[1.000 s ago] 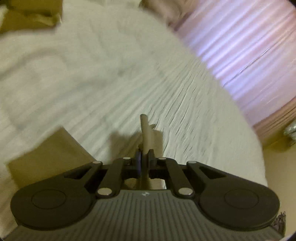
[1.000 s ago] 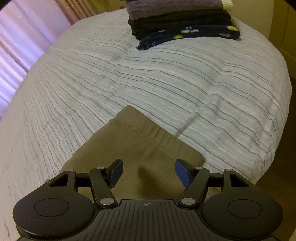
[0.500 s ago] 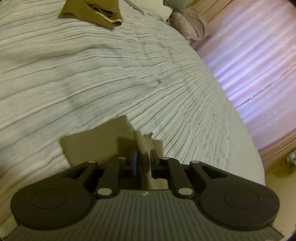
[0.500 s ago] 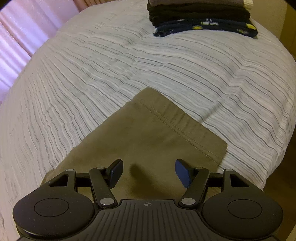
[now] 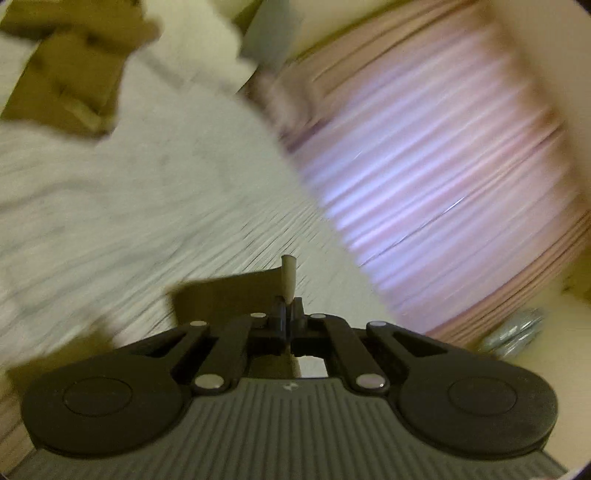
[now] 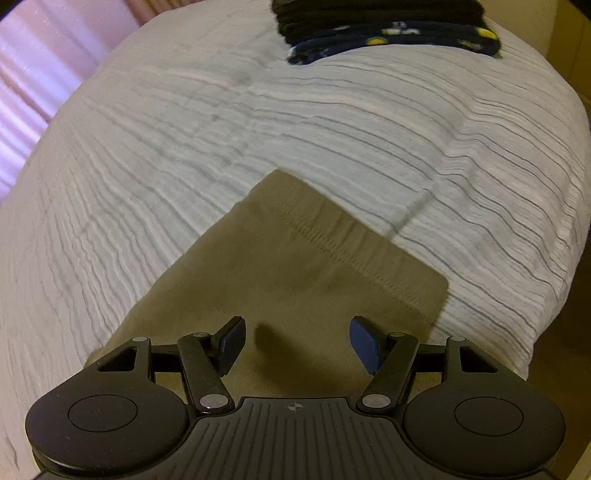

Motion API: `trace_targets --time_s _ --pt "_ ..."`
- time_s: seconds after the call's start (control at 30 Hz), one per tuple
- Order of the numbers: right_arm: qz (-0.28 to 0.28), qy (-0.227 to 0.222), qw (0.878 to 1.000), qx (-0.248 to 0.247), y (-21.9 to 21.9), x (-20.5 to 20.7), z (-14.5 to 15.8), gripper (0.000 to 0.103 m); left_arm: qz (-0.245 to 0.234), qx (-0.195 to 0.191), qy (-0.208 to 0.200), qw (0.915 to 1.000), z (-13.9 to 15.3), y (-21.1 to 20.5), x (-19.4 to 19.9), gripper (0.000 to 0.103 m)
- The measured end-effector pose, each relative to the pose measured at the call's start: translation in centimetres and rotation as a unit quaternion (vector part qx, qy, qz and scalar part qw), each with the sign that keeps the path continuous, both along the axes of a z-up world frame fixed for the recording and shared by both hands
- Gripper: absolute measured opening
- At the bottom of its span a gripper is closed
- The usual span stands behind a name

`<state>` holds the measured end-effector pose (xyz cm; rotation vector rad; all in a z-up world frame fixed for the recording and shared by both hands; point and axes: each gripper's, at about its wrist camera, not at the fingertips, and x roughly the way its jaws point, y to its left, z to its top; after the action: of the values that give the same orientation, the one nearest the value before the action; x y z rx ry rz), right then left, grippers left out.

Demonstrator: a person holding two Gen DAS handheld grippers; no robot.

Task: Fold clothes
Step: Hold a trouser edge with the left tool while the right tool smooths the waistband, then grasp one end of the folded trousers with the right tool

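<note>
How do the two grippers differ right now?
The left gripper has its fingers pinched shut on a fold of the olive garment; the right gripper has its fingers wide apart, gripping nothing above that garment. The left view is blurred, the right sharp. Both are black.

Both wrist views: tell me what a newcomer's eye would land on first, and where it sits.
In the right wrist view, the flat olive-brown trouser leg with a stitched hem lies on the grey-striped white bedspread, under the open right gripper. Behind it, at the bed's far end, is a stack of folded dark clothes. In the blurred left wrist view, the left gripper is shut on an olive fabric edge, with pink pleated curtains to the right.
</note>
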<state>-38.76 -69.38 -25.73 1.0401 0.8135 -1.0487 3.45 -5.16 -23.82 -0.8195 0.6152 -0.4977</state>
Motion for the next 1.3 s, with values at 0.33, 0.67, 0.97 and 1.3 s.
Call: trace_targets --time_s 0.33,0.67,0.97,1.3 --pt "0.009 0.013 1.0 0.001 0.4 0.1 -0.4 0.066 0.036 0.175 0.159 0.971 -8.5 3.6 -1.0 0.0" --pt "0.064 0.043 0.996 -0.051 1.1 1.2 1.4 0.066 0.119 0.265 0.169 0.942 -5.6 4.9 -2.5 0.005" --pt "0.523 0.008 0.838 -0.156 10.0 15.0 2.7 0.038 -0.311 0.437 -0.053 0.8423 -0.9 -10.0 -2.9 0.007" --pt "0.795 -0.063 0.582 -0.156 22.5 27.1 0.3 0.038 -0.518 0.492 -0.162 0.6808 -3.9 -17.7 -2.5 0.011"
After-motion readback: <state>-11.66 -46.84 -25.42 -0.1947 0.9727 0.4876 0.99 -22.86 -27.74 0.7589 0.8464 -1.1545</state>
